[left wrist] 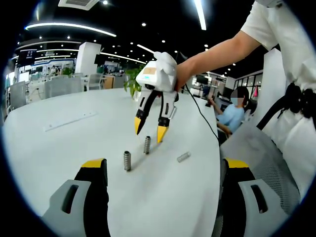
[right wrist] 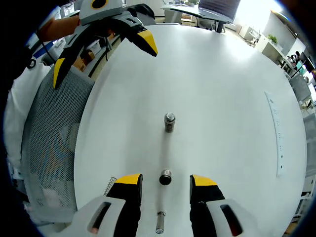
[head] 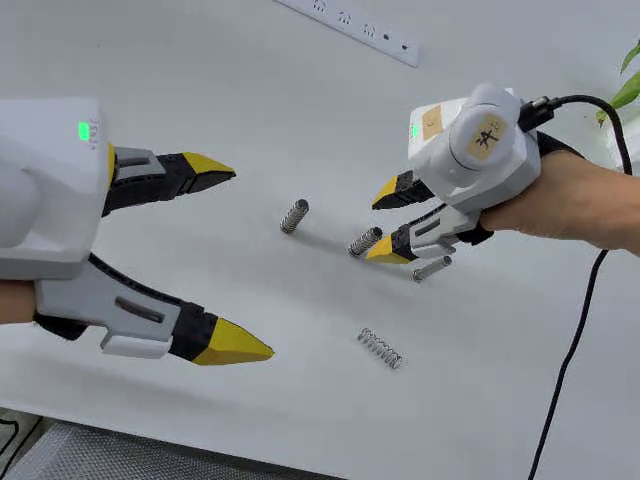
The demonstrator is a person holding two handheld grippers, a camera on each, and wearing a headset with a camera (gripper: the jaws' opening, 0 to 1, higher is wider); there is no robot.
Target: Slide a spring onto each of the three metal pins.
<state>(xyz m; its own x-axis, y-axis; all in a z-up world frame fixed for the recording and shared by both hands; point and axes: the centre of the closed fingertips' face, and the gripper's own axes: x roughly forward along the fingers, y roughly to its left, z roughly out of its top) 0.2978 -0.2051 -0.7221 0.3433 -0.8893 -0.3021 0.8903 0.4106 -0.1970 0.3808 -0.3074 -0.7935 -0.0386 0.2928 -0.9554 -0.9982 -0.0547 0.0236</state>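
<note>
Now, right gripper (head: 382, 226) wide above pin (right wrist: 165, 177).

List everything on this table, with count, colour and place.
Sprung pins: two, silver, upright mid-table; the second stands further right.
Lying pin: one, silver, right of them.
Loose spring: one, silver, near the front edge.
Power strip: one, white, far edge.
Cable: one, black, right side.
Plant: one, green, far right corner.
Table: one, white.
Left gripper: white, black, yellow, open, left.
Right gripper: same colours, open, jaws either side of the second pin.
</note>
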